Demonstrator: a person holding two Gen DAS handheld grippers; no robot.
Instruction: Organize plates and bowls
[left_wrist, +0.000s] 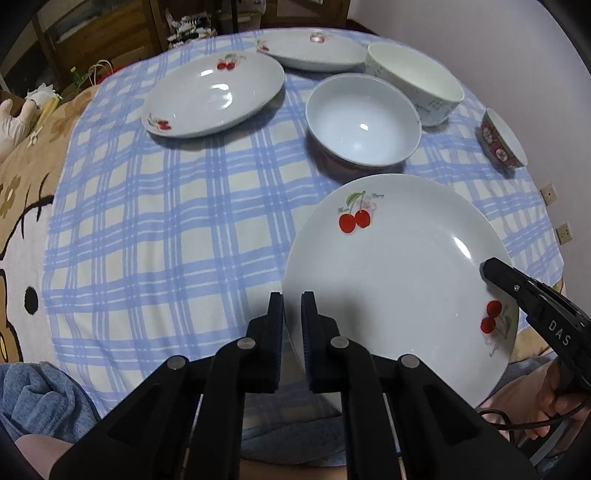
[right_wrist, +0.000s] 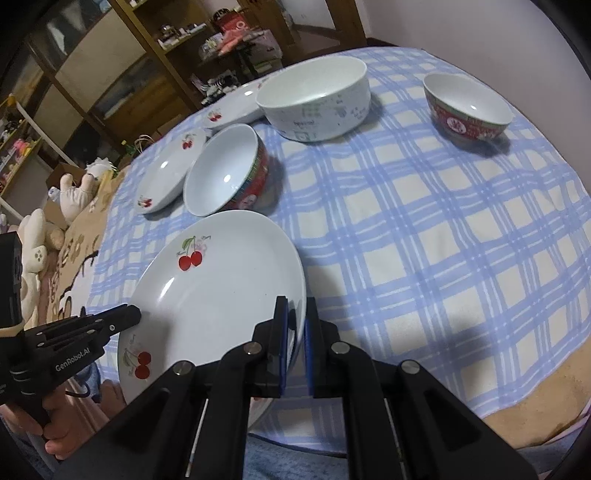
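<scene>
A blue checked cloth (left_wrist: 166, 229) is covering the table. On its near edge the cherry plate (left_wrist: 399, 280) is sitting, the left gripper (left_wrist: 292, 325) and right gripper (right_wrist: 295, 332) each pinching its rim. Just beyond it a red-sided bowl (left_wrist: 364, 118) is standing.

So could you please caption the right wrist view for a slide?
Both grippers, right and left, clamp opposite rims of a cherry plate.

The far plate (right_wrist: 236, 105) sits half hidden behind the big bowl (right_wrist: 314, 107). Small print on that bowl's side is too small to read. The near plate's (left_wrist: 399, 280) closest rim disappears behind the left claw (left_wrist: 293, 317).
</scene>
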